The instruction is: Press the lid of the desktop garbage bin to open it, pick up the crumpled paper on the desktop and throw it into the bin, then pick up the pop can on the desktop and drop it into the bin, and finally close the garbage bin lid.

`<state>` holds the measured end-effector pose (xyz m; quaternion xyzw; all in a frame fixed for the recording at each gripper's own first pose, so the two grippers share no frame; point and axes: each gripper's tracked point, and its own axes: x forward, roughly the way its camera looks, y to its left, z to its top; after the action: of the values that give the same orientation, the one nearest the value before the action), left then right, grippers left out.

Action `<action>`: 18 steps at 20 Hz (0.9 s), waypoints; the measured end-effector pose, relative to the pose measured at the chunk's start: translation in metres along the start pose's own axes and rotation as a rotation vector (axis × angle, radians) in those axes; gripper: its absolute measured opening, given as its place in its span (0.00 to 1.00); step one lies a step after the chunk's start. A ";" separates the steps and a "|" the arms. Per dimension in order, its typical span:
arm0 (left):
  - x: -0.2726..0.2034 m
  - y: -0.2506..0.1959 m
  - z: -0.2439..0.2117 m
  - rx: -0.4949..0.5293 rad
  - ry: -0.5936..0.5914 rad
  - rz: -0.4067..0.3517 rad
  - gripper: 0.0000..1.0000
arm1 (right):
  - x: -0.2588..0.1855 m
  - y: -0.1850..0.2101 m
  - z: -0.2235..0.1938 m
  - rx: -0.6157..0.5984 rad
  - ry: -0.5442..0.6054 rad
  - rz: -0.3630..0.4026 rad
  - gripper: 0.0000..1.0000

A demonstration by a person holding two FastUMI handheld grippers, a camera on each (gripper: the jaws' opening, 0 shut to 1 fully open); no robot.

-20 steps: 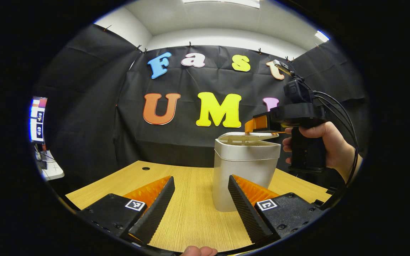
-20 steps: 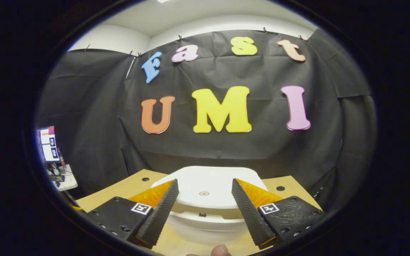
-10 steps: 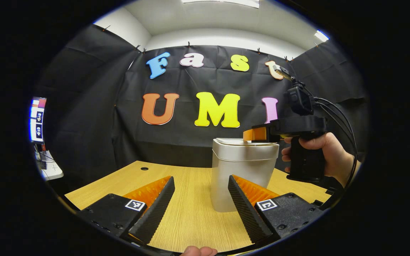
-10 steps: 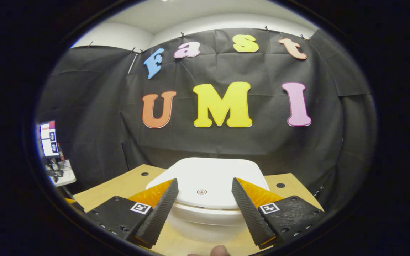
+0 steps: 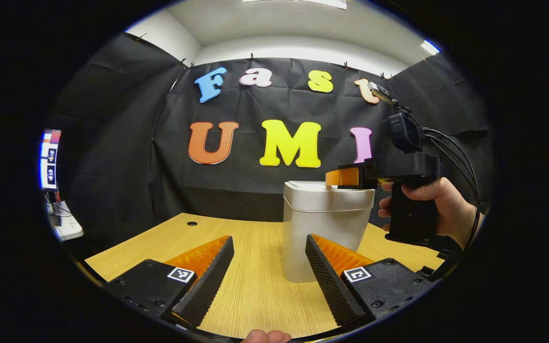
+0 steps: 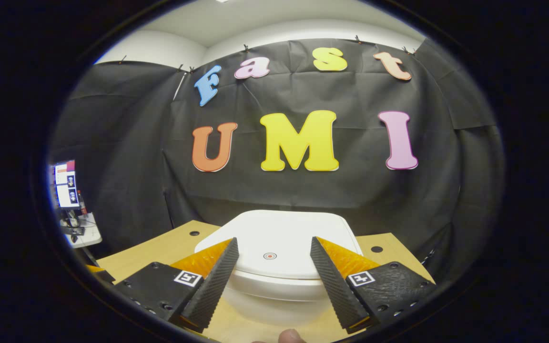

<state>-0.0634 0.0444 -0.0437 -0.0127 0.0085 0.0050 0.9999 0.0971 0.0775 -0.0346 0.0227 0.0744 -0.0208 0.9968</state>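
Pressing down on the lid (image 6: 274, 240), the right gripper (image 6: 272, 259), spread and empty, is judged finishing closure; withdrawal is called for next, while the left gripper (image 5: 269, 259), released beside the bin (image 5: 324, 228), is held idle.

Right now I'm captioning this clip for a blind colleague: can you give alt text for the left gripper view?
A pale desktop garbage bin stands on a wooden table with its lid down, and the right tongs, held in a person's hand, rest at the lid's top. The left tongs sit open in the foreground, holding nothing.
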 end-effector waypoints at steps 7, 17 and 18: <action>0.008 -0.001 -0.005 -0.011 0.007 -0.010 0.98 | 0.003 0.002 -0.008 -0.045 -0.004 -0.003 0.96; 0.010 -0.005 -0.008 -0.017 0.005 -0.020 0.98 | 0.003 0.000 -0.018 -0.042 -0.036 -0.015 0.99; 0.008 -0.007 -0.008 -0.017 0.003 -0.023 0.98 | 0.002 0.002 -0.015 -0.041 -0.036 -0.019 0.98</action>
<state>-0.0552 0.0369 -0.0515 -0.0213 0.0101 -0.0063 0.9997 0.0964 0.0797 -0.0499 0.0014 0.0570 -0.0290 0.9980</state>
